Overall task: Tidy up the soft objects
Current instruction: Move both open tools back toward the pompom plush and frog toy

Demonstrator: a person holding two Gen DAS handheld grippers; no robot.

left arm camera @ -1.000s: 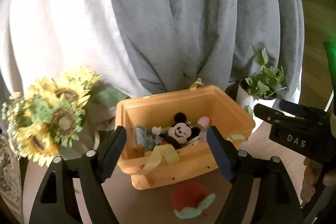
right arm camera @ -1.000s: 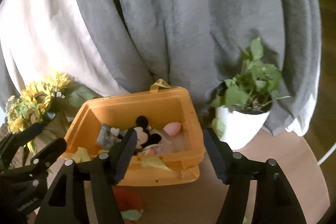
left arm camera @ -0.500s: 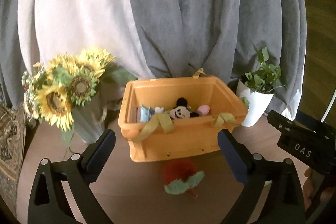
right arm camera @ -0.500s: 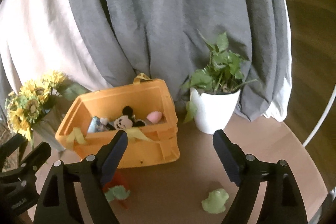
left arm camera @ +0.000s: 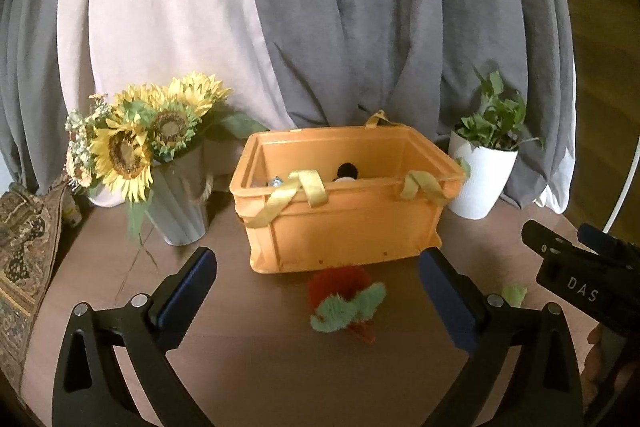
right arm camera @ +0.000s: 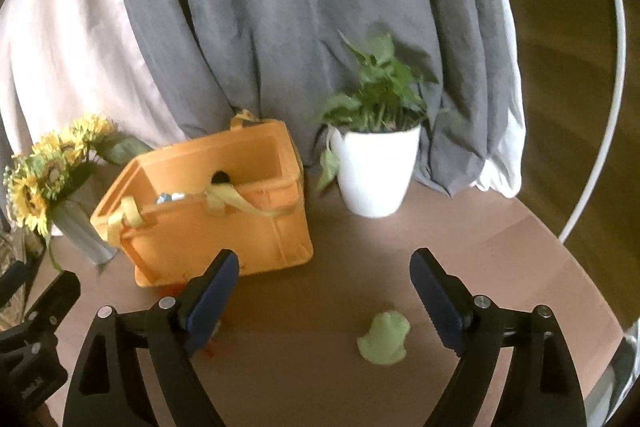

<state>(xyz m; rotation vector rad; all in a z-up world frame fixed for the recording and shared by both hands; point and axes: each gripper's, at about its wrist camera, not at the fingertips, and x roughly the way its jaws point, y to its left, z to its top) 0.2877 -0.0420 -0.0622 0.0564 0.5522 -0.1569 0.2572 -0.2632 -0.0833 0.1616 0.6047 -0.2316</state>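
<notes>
An orange plastic crate (left arm camera: 344, 231) with yellow straps stands on the round brown table; a Mickey plush's black ear (left arm camera: 347, 169) shows above its rim. The crate also shows in the right wrist view (right arm camera: 208, 223). A red and green plush (left arm camera: 344, 301) lies on the table just in front of the crate. A small pale green soft toy (right arm camera: 385, 337) lies to the right, also seen in the left wrist view (left arm camera: 514, 294). My left gripper (left arm camera: 318, 287) is open and empty above the red plush. My right gripper (right arm camera: 324, 287) is open and empty, just behind the green toy.
A vase of sunflowers (left arm camera: 160, 163) stands left of the crate. A white pot with a green plant (right arm camera: 374, 167) stands right of it. Grey and white curtains hang behind. A patterned cloth (left arm camera: 24, 251) lies at the left table edge.
Both grippers have pulled back and dropped lower, away from the crate. The crate's inside is now mostly hidden by its front wall, and the green toy has come into view.
</notes>
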